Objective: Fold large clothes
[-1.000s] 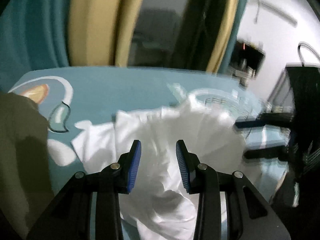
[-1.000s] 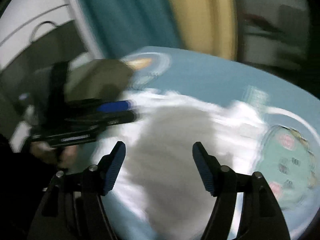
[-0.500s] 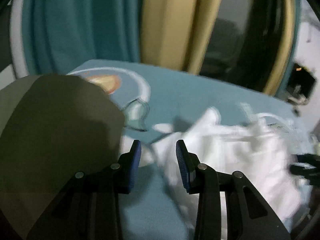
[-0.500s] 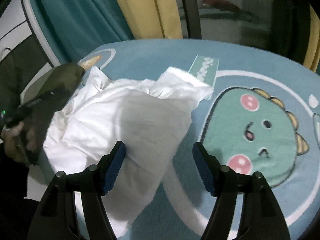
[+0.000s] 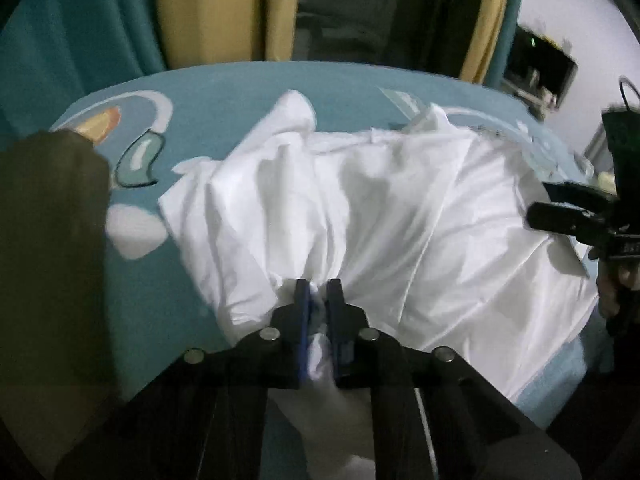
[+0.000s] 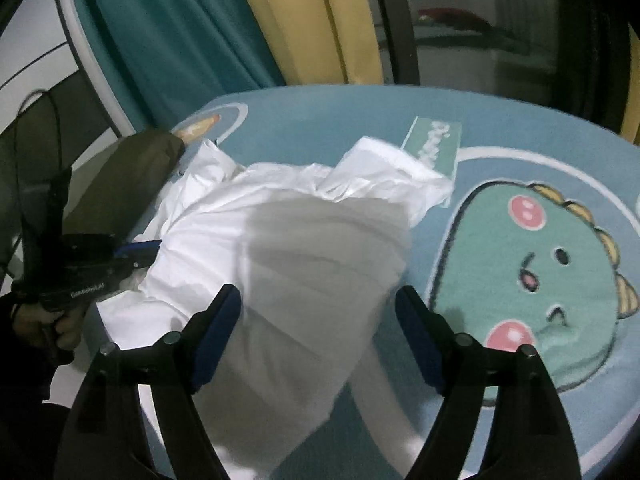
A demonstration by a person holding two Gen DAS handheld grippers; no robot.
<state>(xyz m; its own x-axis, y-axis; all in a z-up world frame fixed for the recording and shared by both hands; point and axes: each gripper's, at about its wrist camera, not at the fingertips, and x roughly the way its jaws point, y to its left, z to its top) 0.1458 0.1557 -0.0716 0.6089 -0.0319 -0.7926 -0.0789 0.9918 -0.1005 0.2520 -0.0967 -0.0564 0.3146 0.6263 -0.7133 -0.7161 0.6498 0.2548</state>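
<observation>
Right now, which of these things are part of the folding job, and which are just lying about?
Part of the job:
- white garment, crumpled on the mat
- left gripper, just closed on a bunch of it
- right gripper, jaws apart over the cloth

Lying about:
- olive-brown cloth
- blue dinosaur mat
- curtains

The left gripper pointed steeply down, and its jaws had just been closing; they stood nearly together, pinching a bunch of the white garment between the blue pads. The right gripper also tilted down, and its jaws had just been opening; they stood wide apart above the cloth, gripping nothing.
</observation>
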